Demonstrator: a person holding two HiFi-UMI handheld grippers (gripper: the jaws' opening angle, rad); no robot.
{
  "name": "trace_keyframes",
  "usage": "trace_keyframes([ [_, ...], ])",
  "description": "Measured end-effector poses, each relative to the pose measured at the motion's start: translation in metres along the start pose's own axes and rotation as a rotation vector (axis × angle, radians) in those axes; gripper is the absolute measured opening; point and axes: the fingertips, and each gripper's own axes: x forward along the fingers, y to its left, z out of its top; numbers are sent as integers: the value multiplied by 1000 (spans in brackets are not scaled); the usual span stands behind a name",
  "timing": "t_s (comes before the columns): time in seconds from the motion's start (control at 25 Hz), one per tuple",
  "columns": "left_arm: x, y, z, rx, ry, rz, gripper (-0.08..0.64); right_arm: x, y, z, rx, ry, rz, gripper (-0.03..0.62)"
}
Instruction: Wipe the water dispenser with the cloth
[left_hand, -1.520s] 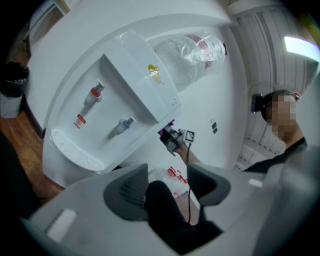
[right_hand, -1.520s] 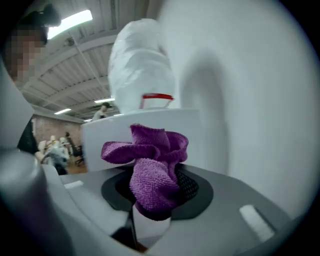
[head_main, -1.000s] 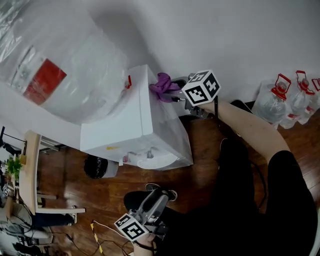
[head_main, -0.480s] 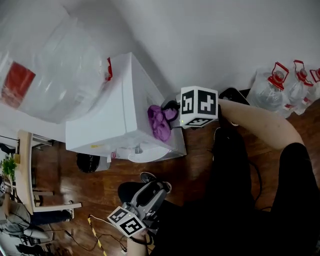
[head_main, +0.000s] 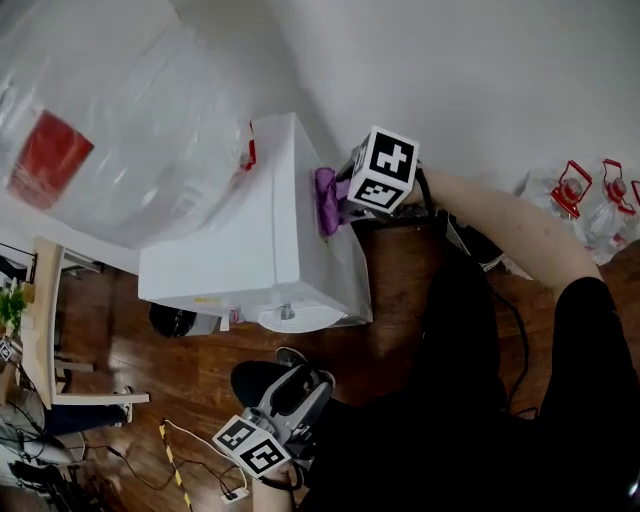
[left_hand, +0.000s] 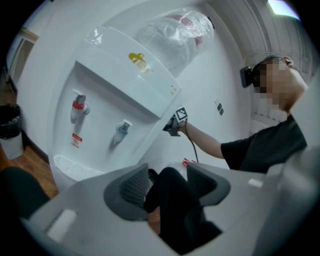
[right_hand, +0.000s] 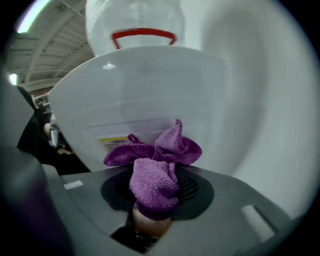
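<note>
While right tool (head_main: 340, 194) gripped purple cloth (head_main: 326, 200) | water dispenser (head_main: 250, 260) side lay at its 9 o'clock, just beside cloth | left tool (head_main: 292, 398) at 6 o'clock, jaws apart, empty, far off | right nearer

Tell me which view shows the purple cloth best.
The right gripper view: the cloth fills the centre, clamped between the jaws. The head view shows only a small patch against the water dispenser; the left gripper view, nothing recognisable.
</note>
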Motion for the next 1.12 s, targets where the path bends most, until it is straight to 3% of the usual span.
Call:
trace_keyframes([
  [0.12,10,13,-4,-24,32,15,261,4,112,-20,-90,33,211,143],
  [0.24,22,17,-12,-45,63,15,261,17,155,-47,-109,67,328,143],
  [0.32,29,14,-18,-45,91,1,261,29,124,-58,-57,97,279,143],
  [0.56,26,13,-40,-43,174,10,261,47,-76,-50,181,60,-84,143],
  [0.68,20,16,-48,-55,191,16,261,55,-109,-60,209,48,-147,144],
  [0.8,15,18,-57,-59,221,7,261,67,-54,-81,146,101,-40,144],
  [1.0,17,23,-57,-22,280,-11,261,83,120,-129,23,214,290,144],
  [1.12,24,20,-50,-26,280,-43,261,100,141,-143,-8,250,307,144],
])
